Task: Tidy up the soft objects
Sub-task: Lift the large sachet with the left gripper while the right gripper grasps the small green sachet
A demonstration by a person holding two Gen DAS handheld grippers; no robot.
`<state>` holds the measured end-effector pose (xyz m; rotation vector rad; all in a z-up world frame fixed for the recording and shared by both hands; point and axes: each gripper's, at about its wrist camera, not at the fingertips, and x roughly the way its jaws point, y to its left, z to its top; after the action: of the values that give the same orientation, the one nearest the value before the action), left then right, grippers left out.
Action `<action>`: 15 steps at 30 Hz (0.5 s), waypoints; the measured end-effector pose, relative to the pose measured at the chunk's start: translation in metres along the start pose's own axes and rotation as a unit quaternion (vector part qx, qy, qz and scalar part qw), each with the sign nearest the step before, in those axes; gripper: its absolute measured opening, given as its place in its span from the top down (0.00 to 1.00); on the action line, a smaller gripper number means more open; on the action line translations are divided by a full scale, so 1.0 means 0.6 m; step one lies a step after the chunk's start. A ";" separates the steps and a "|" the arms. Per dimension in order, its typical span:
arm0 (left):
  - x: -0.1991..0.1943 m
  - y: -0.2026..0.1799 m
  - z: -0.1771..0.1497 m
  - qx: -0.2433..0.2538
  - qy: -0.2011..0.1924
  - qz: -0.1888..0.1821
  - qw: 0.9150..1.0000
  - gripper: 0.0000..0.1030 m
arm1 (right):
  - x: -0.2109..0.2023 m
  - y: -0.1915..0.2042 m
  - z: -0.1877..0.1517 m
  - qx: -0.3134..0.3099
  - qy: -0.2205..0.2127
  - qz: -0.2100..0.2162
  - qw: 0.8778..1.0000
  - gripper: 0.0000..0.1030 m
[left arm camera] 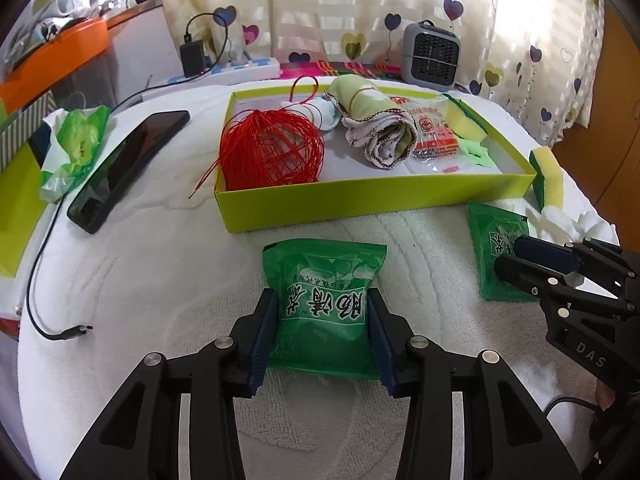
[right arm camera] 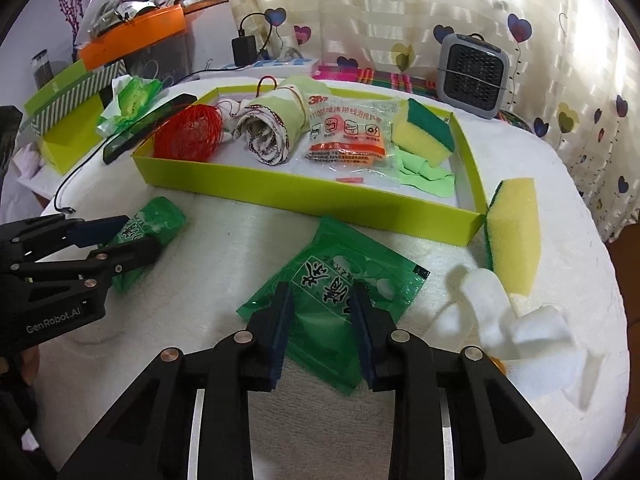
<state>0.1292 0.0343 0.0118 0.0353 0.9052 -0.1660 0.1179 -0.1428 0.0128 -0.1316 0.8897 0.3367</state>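
Two packets (left arm camera: 324,304) (right arm camera: 340,296) before the box (left arm camera: 360,200), sponge (right arm camera: 514,236) at its right end, phone (left arm camera: 124,168) left.

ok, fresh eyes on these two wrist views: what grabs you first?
Two green foil packets on the white towel, each between a gripper's pads: the left gripper is on the left packet, the right gripper on the right packet. Behind them, a lime-green tray holds a red cord tangle, a rolled cloth and a sponge. A second sponge leans at the tray's right corner.

Bright curtained daylight, fisheye-warped edges
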 end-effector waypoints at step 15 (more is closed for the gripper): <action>0.000 0.002 -0.002 -0.002 -0.001 -0.002 1.000 0.58 | -0.048 -0.021 0.031 0.095 -0.071 0.095 0.988 0.35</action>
<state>0.1285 0.0357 0.0111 0.0288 0.9037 -0.1686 0.1191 -0.1568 0.0464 0.1526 0.7903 0.4319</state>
